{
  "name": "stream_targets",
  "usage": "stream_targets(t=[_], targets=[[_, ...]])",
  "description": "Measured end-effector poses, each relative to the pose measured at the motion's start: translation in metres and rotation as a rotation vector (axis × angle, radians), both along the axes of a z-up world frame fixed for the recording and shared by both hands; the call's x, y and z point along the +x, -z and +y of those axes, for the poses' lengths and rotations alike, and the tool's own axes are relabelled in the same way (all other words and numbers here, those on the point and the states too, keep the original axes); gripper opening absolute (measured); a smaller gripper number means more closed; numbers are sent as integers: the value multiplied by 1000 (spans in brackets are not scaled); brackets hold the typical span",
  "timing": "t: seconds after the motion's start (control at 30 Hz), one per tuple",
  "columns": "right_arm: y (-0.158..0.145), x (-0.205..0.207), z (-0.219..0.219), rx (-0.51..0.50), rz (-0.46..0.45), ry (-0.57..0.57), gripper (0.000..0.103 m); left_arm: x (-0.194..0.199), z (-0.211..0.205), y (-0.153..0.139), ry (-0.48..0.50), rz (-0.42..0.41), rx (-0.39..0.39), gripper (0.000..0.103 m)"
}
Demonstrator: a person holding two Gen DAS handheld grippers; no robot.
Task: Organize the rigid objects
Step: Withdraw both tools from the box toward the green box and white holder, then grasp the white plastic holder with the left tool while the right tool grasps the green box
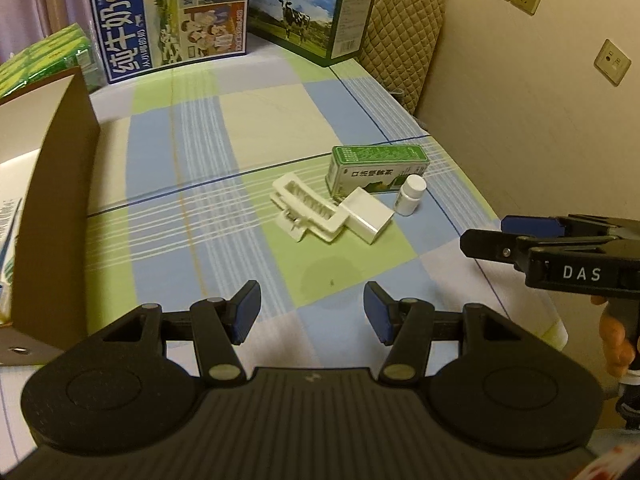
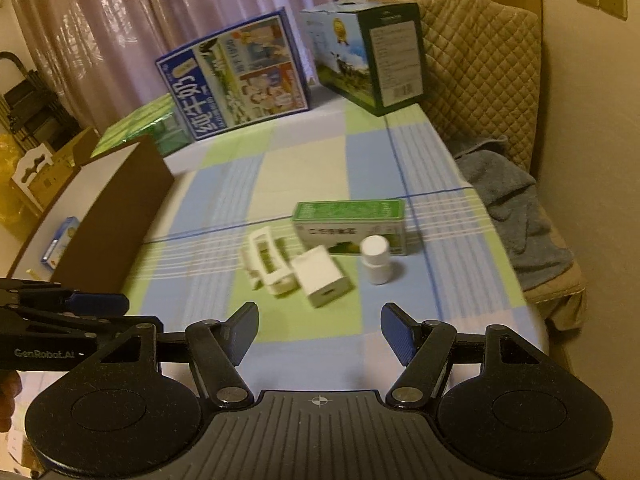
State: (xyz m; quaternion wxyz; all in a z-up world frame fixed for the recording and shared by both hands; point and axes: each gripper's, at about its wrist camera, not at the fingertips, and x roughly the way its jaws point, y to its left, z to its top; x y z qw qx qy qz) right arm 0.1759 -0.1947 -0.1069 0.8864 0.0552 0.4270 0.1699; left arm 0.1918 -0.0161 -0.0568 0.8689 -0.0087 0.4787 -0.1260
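Four small objects are clustered on the checked tablecloth: a green medicine box (image 1: 378,168) (image 2: 352,224), a white bottle (image 1: 410,194) (image 2: 376,260), a small white box (image 1: 370,216) (image 2: 322,280) and a white plastic clip (image 1: 306,210) (image 2: 266,264). My left gripper (image 1: 312,310) hovers short of them, open, with only cloth between its blue pads. My right gripper (image 2: 320,322) is also open and empty, just in front of the white box and bottle. Each gripper shows at the edge of the other's view: the right (image 1: 494,236), the left (image 2: 118,312).
An open brown cardboard box (image 1: 60,200) (image 2: 120,208) stands at the left with items inside. Two milk cartons (image 1: 168,16) (image 1: 316,12) and a green pack (image 1: 44,56) line the far edge. A quilted chair (image 2: 480,60) with a blue towel (image 2: 516,208) is beyond the right edge.
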Motion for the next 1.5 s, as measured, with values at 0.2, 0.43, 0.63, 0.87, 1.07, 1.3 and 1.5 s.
stream_targets(t=[0.2, 0.43, 0.63, 0.87, 1.07, 1.3, 1.5], targets=[[9, 21, -16, -17, -14, -30, 66, 15, -14, 9, -27, 7, 4, 53], [14, 52, -26, -49, -39, -101, 65, 34, -26, 20, -72, 20, 4, 53], [24, 81, -27, -78, -60, -183, 65, 54, -36, 32, -114, 38, 0, 53], [36, 113, -26, -105, -68, -278, 65, 78, -49, 46, -171, 60, 5, 53], [50, 137, -18, -141, -65, -368, 65, 99, -53, 57, -239, 85, -8, 53], [64, 155, -13, -147, -61, -455, 65, 120, -53, 71, -310, 121, -12, 53], [69, 161, -5, -165, -76, -514, 63, 132, -51, 80, -347, 134, 3, 51]])
